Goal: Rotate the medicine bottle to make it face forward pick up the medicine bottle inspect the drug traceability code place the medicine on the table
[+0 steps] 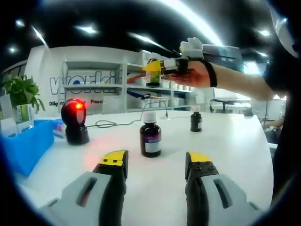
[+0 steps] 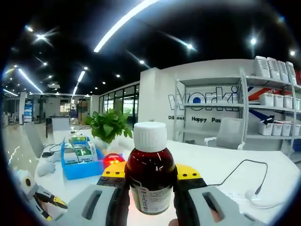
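A dark brown medicine bottle (image 2: 150,176) with a white cap and a paper label is held upright in the air, and my right gripper (image 2: 150,173) is shut on its body. In the left gripper view, a hand (image 1: 197,75) holds that right gripper (image 1: 164,67) high over the table with the bottle (image 1: 153,71) in its yellow-tipped jaws. My left gripper (image 1: 156,160) hovers low over the white table (image 1: 235,150), open with nothing between its jaws. Just ahead of it stands a second brown bottle (image 1: 150,136). A third, smaller one (image 1: 196,119) stands further back.
A black scanner (image 1: 75,121) glowing red stands at the left, its light (image 2: 112,160) also visible beyond the held bottle. A blue bin (image 1: 28,143) and a potted plant (image 1: 21,94) sit at the far left. A cable (image 1: 113,124) lies behind. Shelves (image 1: 131,87) line the back wall.
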`<state>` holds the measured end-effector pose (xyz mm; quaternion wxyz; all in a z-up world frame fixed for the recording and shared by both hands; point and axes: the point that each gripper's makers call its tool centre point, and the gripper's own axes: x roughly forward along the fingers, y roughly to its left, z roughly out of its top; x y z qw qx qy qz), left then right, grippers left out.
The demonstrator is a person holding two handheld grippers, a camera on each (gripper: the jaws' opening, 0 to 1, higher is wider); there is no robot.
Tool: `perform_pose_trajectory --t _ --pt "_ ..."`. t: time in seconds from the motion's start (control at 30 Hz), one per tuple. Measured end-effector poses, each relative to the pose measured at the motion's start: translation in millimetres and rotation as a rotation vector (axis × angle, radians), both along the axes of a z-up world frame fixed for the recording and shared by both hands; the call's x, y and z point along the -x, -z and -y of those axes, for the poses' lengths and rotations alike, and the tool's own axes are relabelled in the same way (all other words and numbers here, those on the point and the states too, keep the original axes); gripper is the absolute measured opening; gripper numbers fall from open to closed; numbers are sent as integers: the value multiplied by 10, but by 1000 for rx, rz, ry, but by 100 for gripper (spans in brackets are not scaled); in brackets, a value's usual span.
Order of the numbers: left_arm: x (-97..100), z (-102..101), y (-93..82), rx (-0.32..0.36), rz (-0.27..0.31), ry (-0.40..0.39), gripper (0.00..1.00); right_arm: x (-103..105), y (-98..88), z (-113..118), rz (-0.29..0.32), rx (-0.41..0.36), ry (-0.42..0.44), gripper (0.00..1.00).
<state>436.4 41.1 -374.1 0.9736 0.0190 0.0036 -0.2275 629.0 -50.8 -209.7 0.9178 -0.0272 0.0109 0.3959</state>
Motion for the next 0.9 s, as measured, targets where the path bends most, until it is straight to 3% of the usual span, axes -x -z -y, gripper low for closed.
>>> perform_pose_trajectory --t 0.13,0.23,0.9 --pt "1 -11 -8 4 2 -4 40 37 67 79 0 5 8 31" --pt "-6 -38 -12 -1 7 -18 41 83 112 149 36 30 17 31" --pt "-13 -78 -29 6 13 -32 44 371 492 426 4 25 29 31"
